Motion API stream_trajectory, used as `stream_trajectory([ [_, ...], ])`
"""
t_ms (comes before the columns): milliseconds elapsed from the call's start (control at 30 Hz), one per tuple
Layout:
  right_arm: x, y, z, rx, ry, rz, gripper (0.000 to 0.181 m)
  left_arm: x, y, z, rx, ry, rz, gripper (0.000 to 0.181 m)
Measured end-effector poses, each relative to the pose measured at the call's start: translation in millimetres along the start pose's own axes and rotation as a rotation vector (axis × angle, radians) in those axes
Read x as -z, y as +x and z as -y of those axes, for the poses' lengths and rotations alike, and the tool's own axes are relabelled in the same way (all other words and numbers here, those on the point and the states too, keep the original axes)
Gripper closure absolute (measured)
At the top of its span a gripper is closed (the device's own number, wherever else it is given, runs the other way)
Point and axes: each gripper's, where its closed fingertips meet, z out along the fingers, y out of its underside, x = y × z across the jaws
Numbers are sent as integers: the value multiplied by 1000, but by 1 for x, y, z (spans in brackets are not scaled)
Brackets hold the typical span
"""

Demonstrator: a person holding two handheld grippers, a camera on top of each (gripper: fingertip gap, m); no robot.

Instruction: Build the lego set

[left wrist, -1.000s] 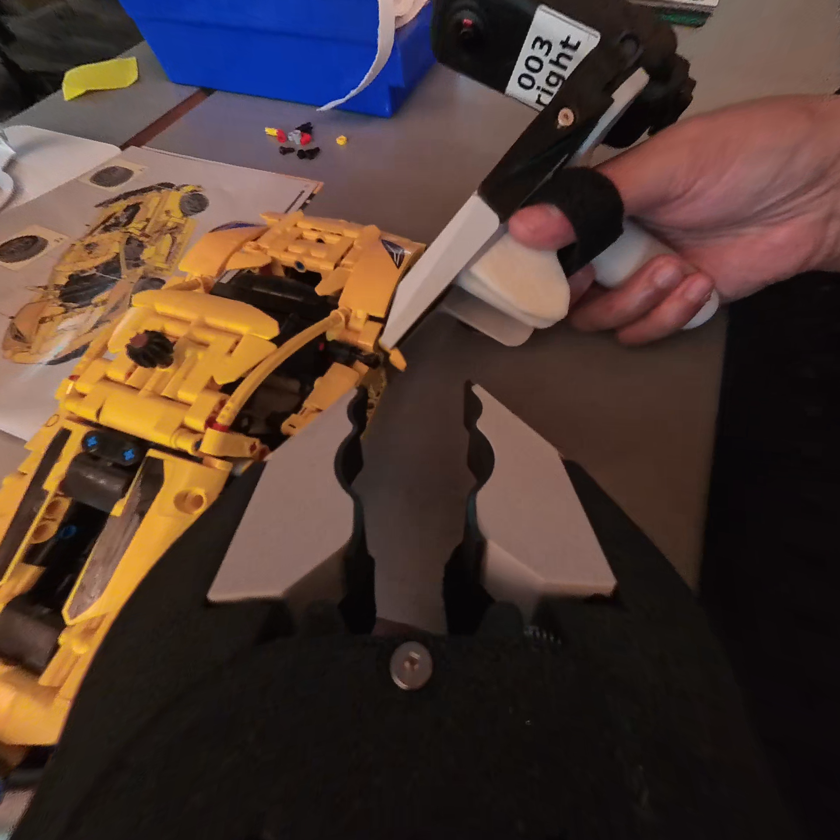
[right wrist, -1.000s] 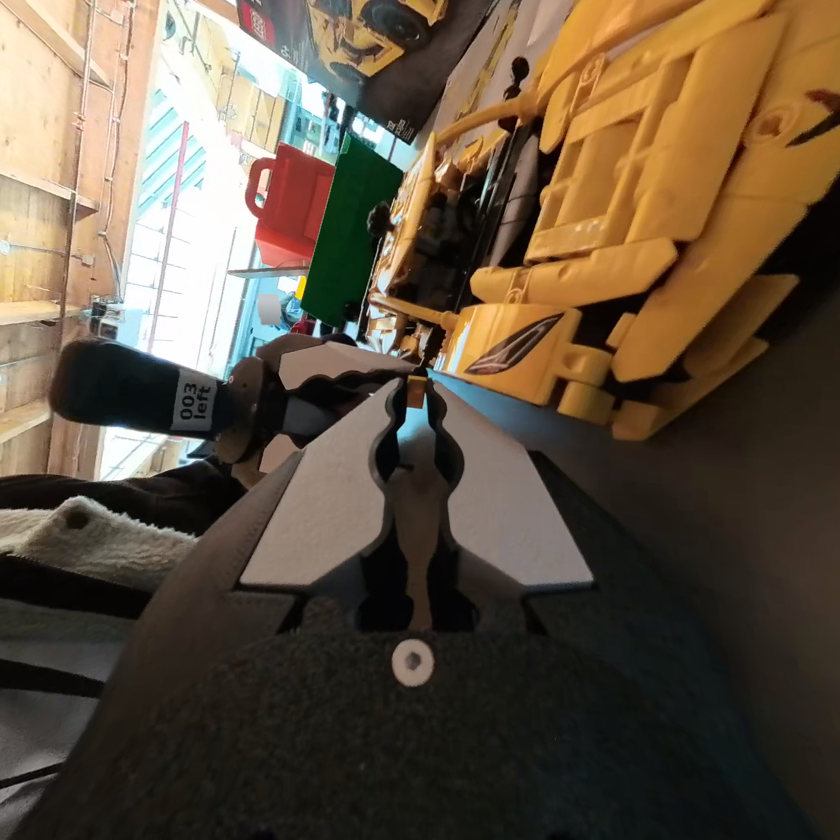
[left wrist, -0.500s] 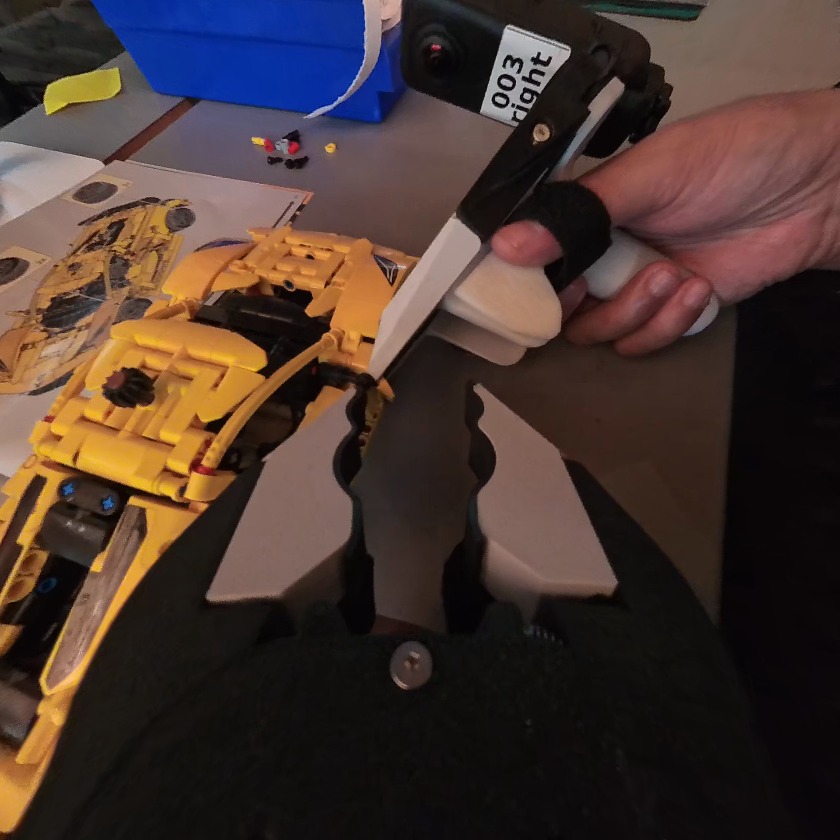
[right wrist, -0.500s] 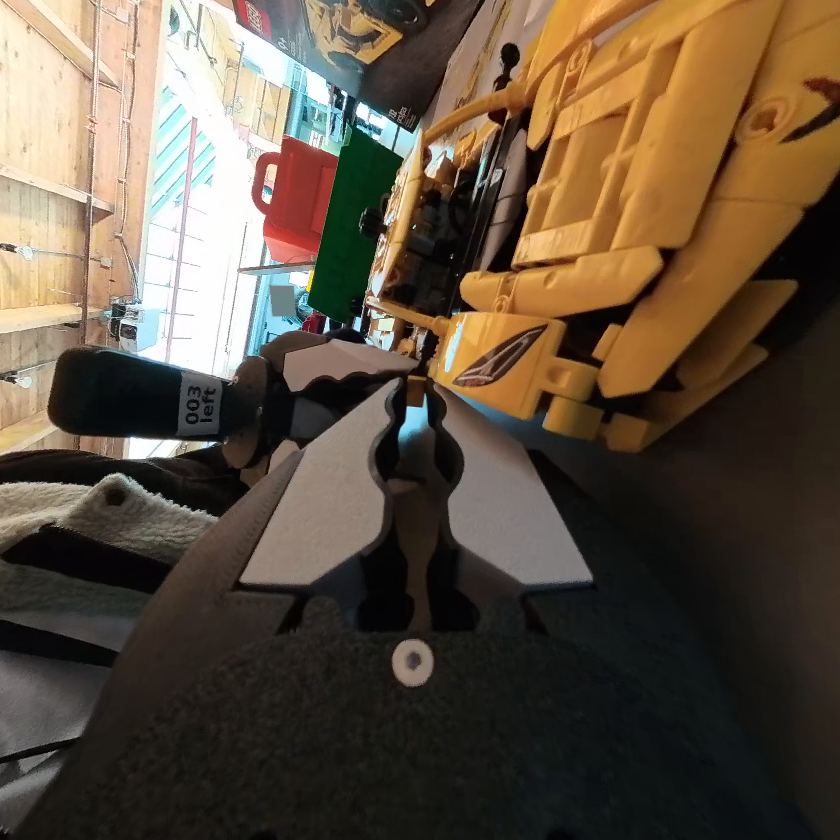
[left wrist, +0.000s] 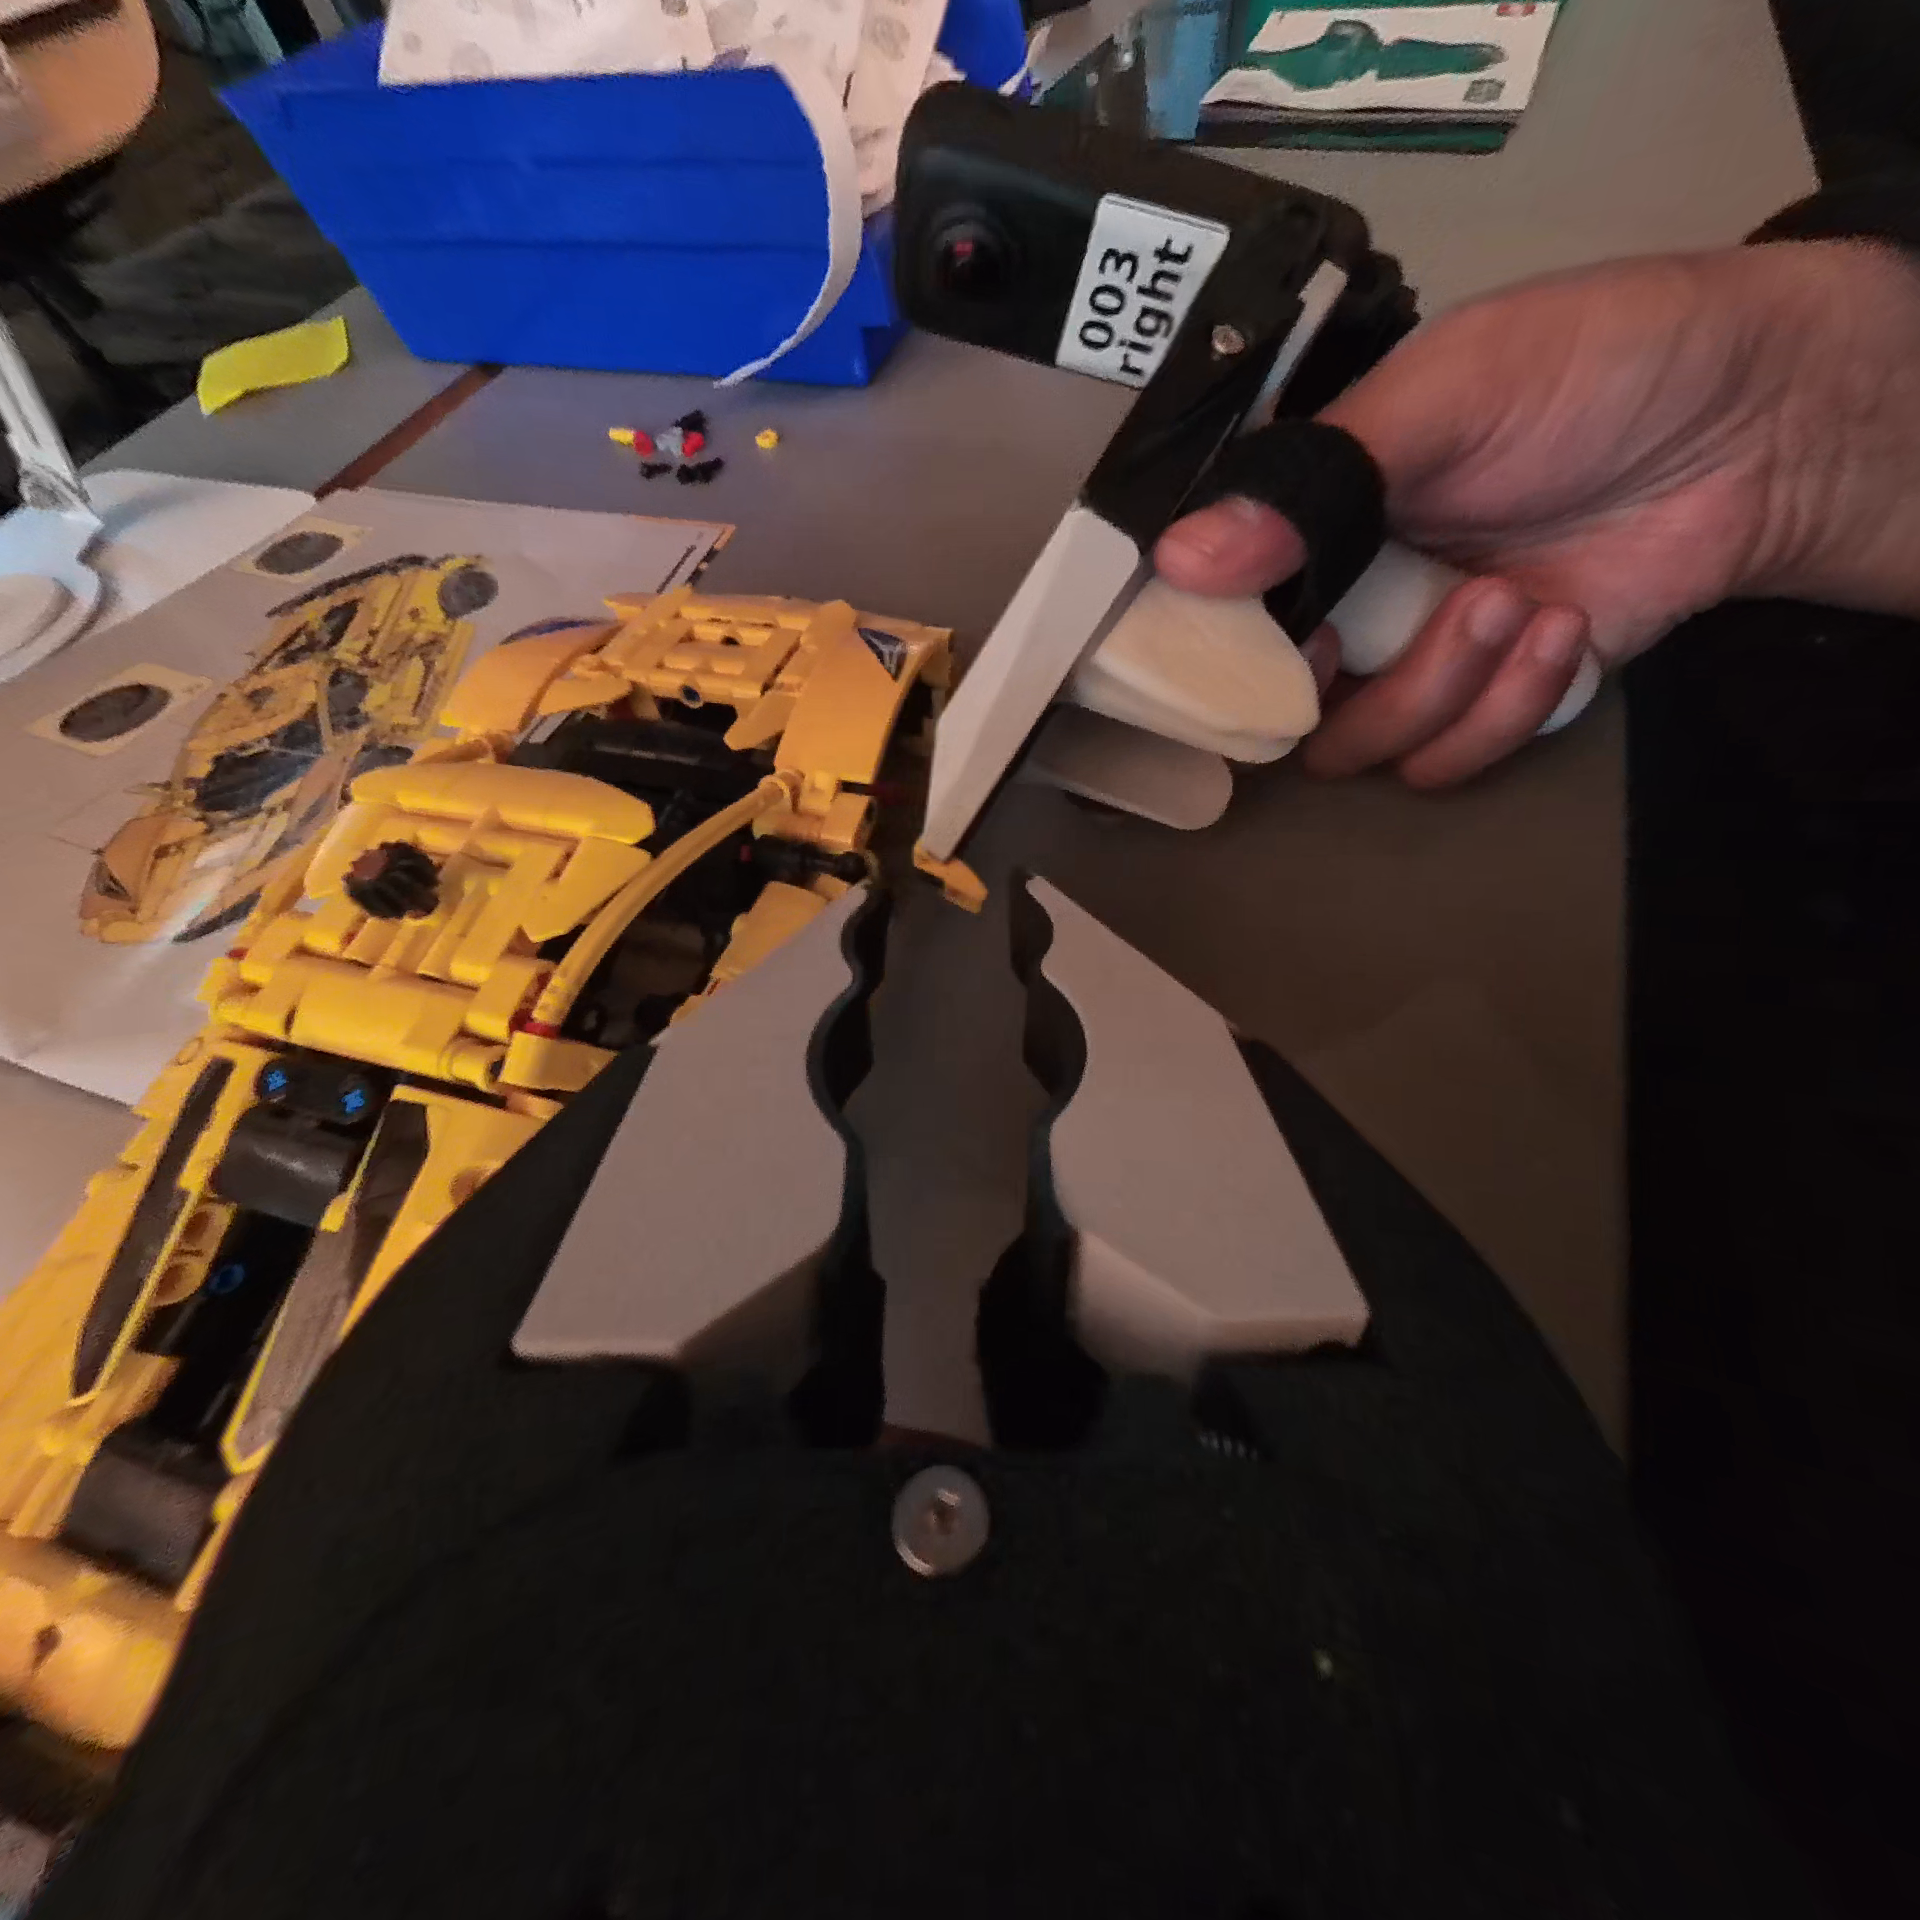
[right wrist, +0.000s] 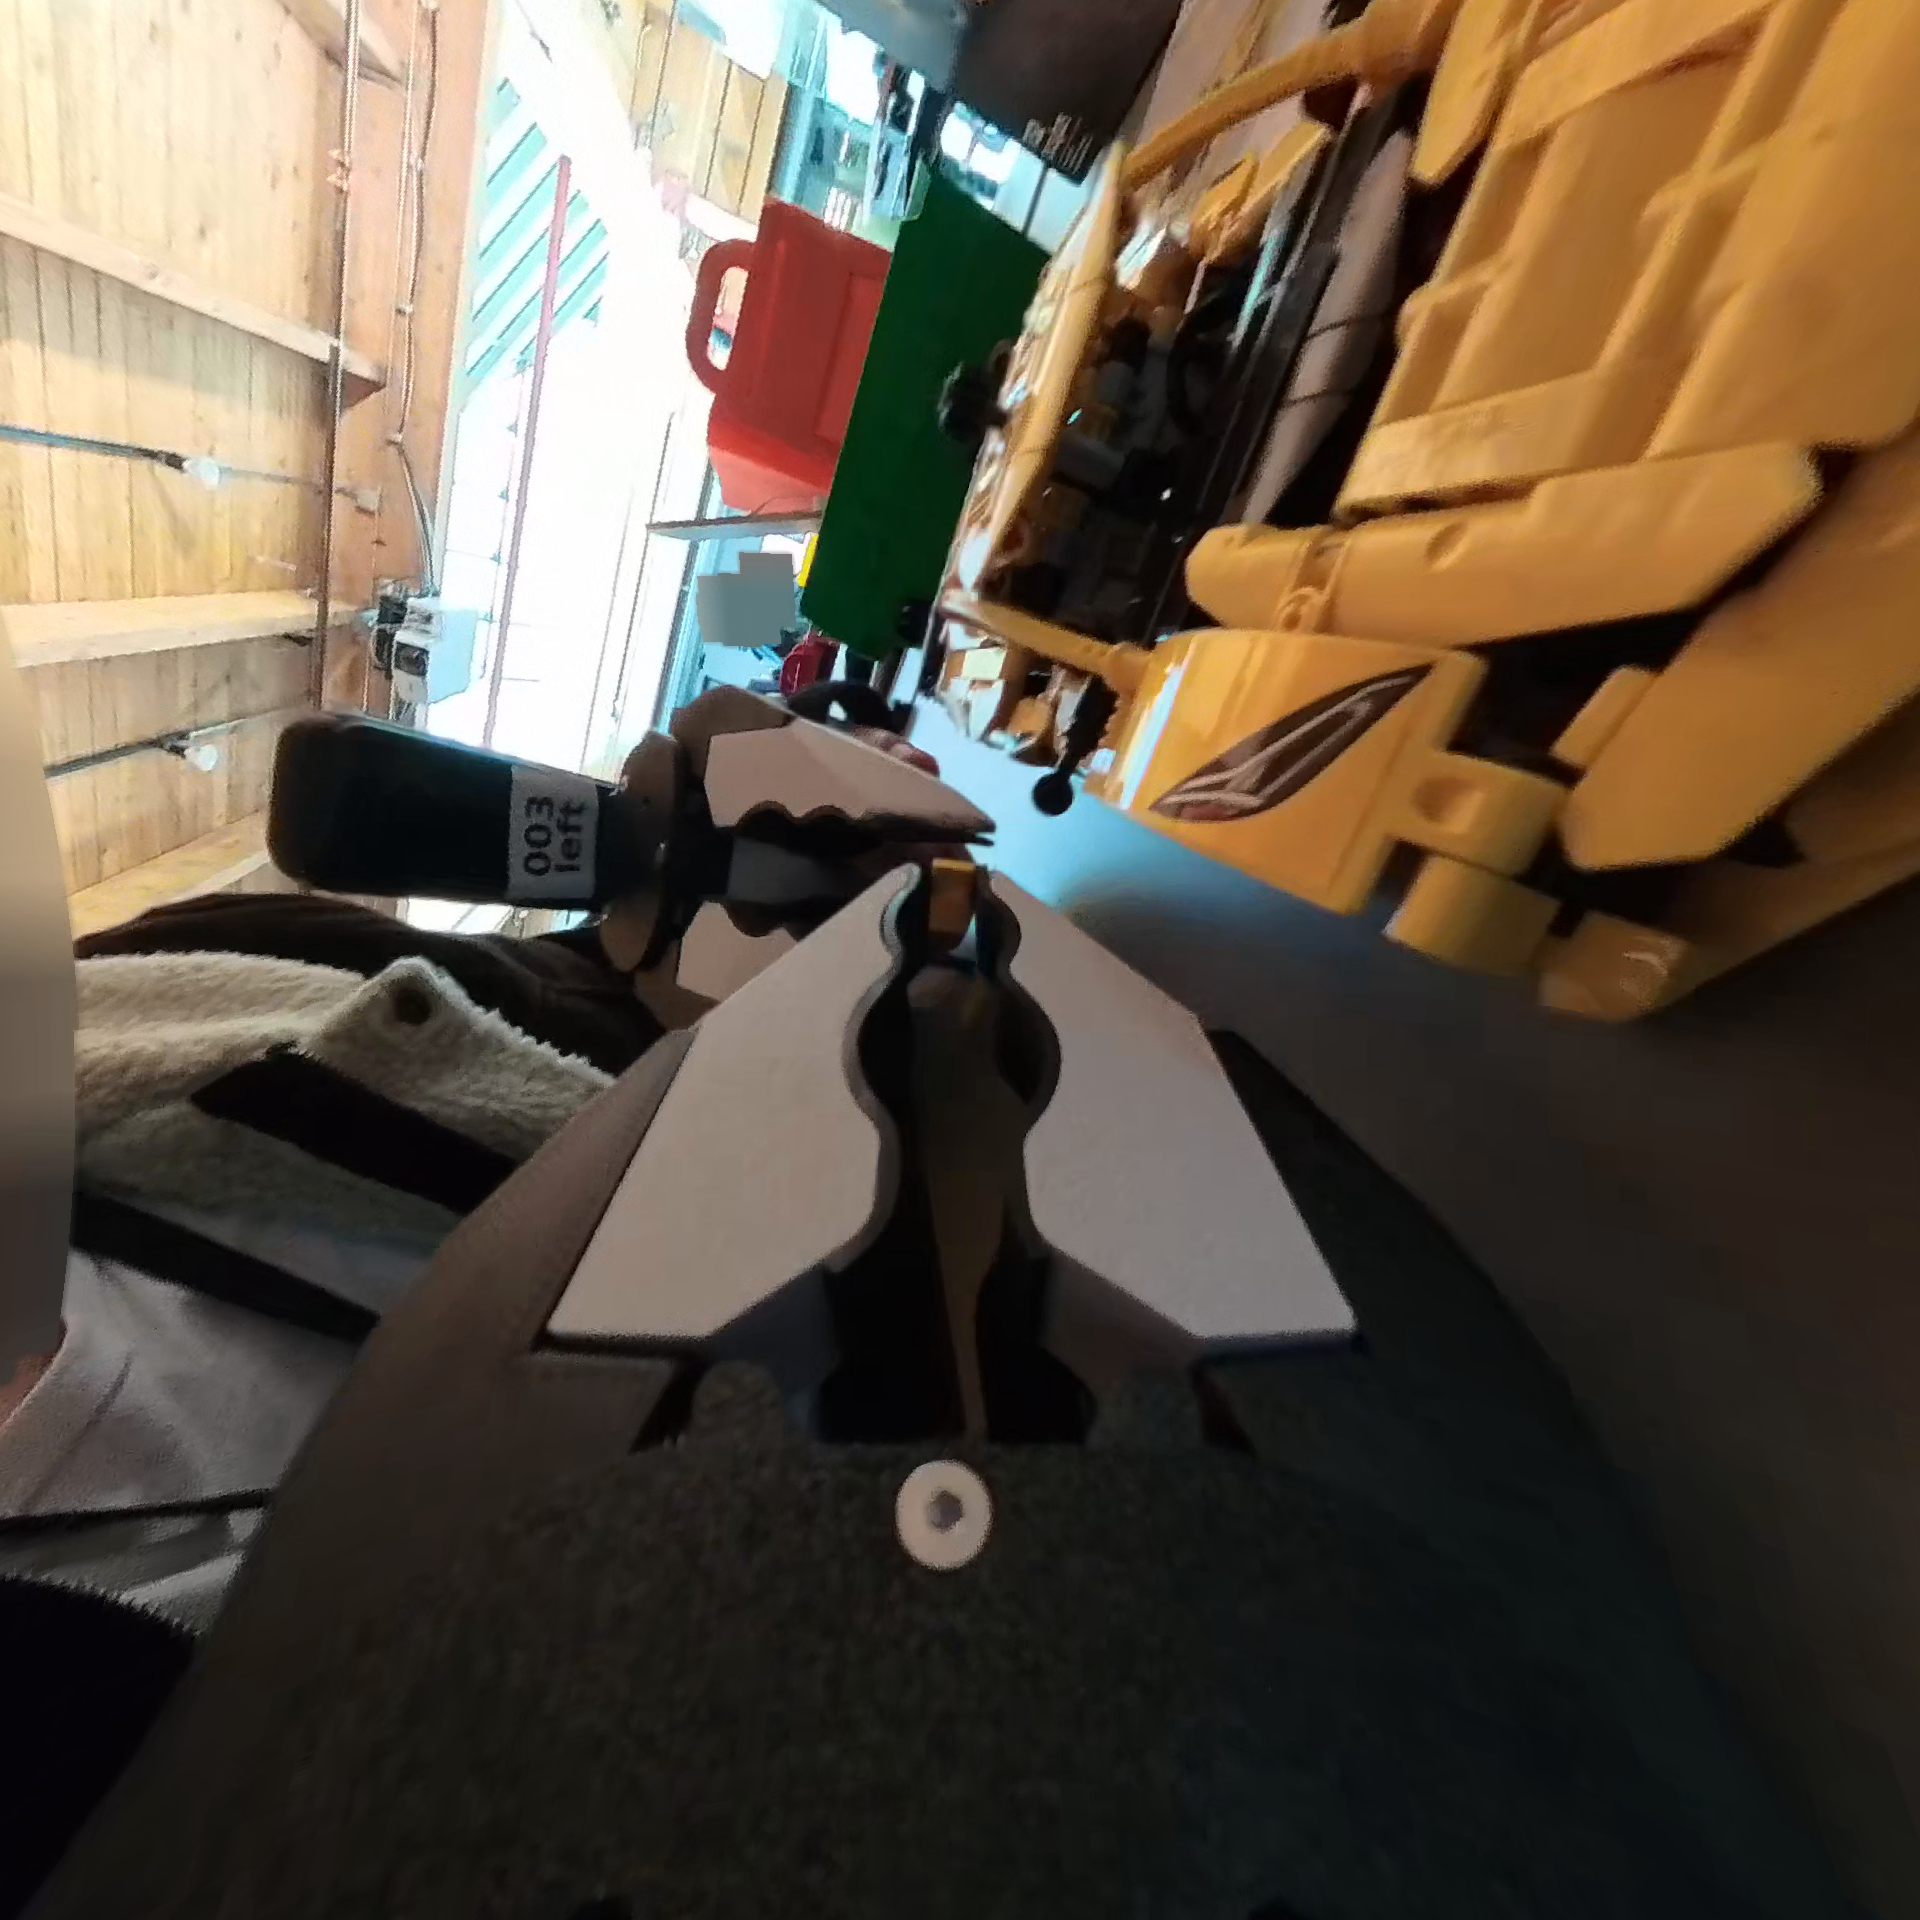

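Note:
A yellow lego car [left wrist: 447, 935] lies on the grey table, partly on a printed instruction sheet [left wrist: 260, 644]. It fills the upper right of the right wrist view [right wrist: 1507, 540]. My right gripper [right wrist: 951, 899] is shut on a small yellow lego piece [right wrist: 951, 902], also seen in the left wrist view [left wrist: 954, 876], held just off the car's near corner by a black pin [left wrist: 816, 862]. My left gripper [left wrist: 945, 899] is open and empty, its tips close below the held piece and beside the car. The left gripper also shows in the right wrist view [right wrist: 831, 831].
A blue bin [left wrist: 582, 229] with paper stands at the back. Several tiny loose pieces [left wrist: 681, 452] lie on the table behind the car. A hand [left wrist: 1538, 499] holds the right gripper. A green plate [right wrist: 914, 416] and red container [right wrist: 790, 343] stand beyond the car. Both grippers' tips are close together, under 4 cm apart.
The right gripper with the yellow piece has drawn back a little from the car's corner, leaving a gap. The left gripper stays open near it.

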Motion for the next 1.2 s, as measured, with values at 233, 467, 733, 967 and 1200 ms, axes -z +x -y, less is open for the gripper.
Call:
stream_trajectory([
  [233, -1, -29, -20, -58, -110, 208, 175, 19, 17, 13, -240, 69, -12, 155],
  [467, -3, -45, -32, -43, -176, 287, 175, 35, 34, 23, -375, 137, -24, 164],
  [733, -7, -53, -42, -4, -221, 304, 175, 39, 44, 23, -417, 149, -40, 163],
  [967, -5, -55, -35, 9, -164, 302, 175, 39, 38, 29, -423, 183, 28, 162],
  [1200, -2, -70, -53, 35, -268, 380, 175, 55, 56, 29, -405, 224, -111, 162],
])
